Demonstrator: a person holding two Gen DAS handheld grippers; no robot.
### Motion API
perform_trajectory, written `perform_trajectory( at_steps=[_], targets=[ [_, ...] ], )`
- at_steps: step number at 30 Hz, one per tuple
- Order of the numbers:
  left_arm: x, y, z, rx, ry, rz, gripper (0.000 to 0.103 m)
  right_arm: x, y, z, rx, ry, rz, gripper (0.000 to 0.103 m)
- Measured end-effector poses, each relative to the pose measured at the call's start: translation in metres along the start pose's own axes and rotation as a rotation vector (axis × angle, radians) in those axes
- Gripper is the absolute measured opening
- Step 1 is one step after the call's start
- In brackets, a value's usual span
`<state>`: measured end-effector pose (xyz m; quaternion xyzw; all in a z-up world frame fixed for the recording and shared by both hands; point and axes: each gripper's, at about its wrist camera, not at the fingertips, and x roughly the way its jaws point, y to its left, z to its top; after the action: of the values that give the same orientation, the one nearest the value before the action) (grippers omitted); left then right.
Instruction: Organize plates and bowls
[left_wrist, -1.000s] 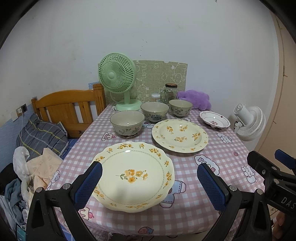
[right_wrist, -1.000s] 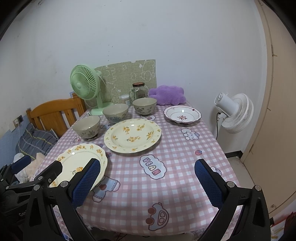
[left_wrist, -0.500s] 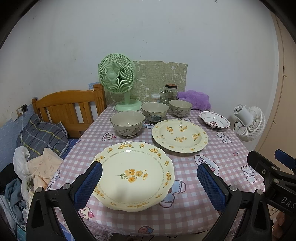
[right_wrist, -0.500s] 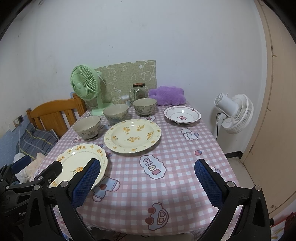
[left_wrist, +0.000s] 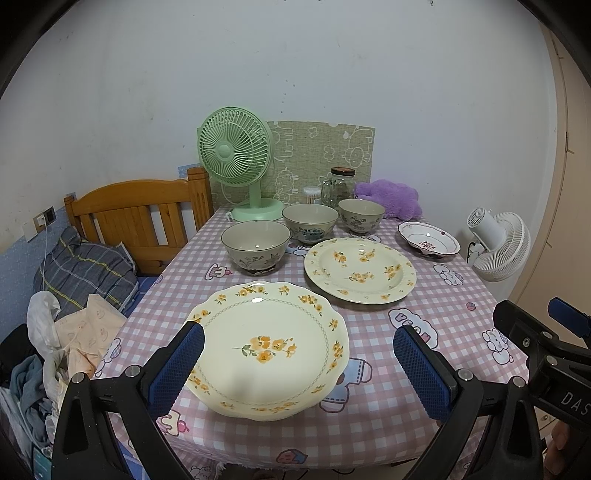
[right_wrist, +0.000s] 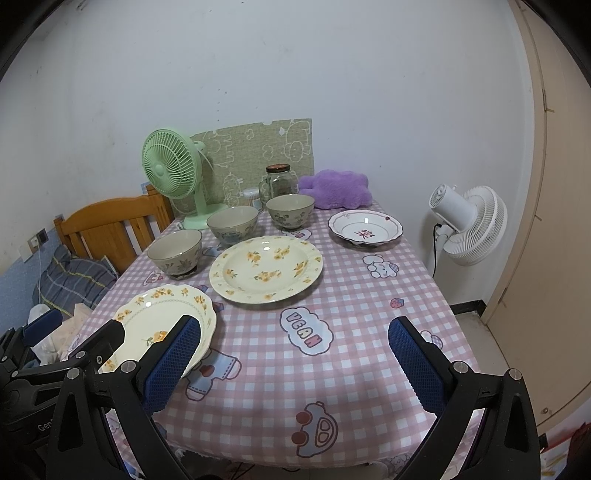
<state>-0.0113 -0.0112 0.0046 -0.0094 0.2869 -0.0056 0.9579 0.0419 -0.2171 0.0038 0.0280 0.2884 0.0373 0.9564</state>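
Note:
A cream scalloped plate with yellow flowers (left_wrist: 269, 347) (right_wrist: 159, 325) lies near the front left of the table. A round yellow-flowered plate (left_wrist: 360, 269) (right_wrist: 266, 269) lies behind it. Three grey-green bowls (left_wrist: 256, 246) (left_wrist: 310, 222) (left_wrist: 361, 215) stand in a row further back. A small white dish with a red pattern (left_wrist: 428, 240) (right_wrist: 365, 230) is at the back right. My left gripper (left_wrist: 295, 365) is open and empty, above the scalloped plate's near edge. My right gripper (right_wrist: 295, 362) is open and empty over the front of the table.
A pink checked cloth (right_wrist: 351, 295) covers the table. At the back stand a green fan (left_wrist: 236, 162), a glass jar (left_wrist: 338, 186), a purple cushion (left_wrist: 391, 195) and a green mat. A wooden bed frame (left_wrist: 136, 214) with clothes is left; a white fan (right_wrist: 469, 225) is right.

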Motion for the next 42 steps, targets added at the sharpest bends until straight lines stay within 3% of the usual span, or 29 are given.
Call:
perform_trajectory(
  at_steps=[23, 32, 42],
  targets=[
    [0.006, 0.014, 0.007, -0.007, -0.012, 0.018, 0.101, 0.006, 0.013, 0.000, -0.004, 0.022, 0.022, 0.103],
    [0.040, 0.039, 0.015, 0.004, 0.048, 0.021, 0.094, 0.040, 0.041, 0.009, -0.010, 0.074, 0.044, 0.098],
    [0.098, 0.080, 0.018, 0.009, 0.189, 0.006, 0.082, 0.098, 0.085, 0.011, 0.005, 0.192, 0.057, 0.093]
  ],
)
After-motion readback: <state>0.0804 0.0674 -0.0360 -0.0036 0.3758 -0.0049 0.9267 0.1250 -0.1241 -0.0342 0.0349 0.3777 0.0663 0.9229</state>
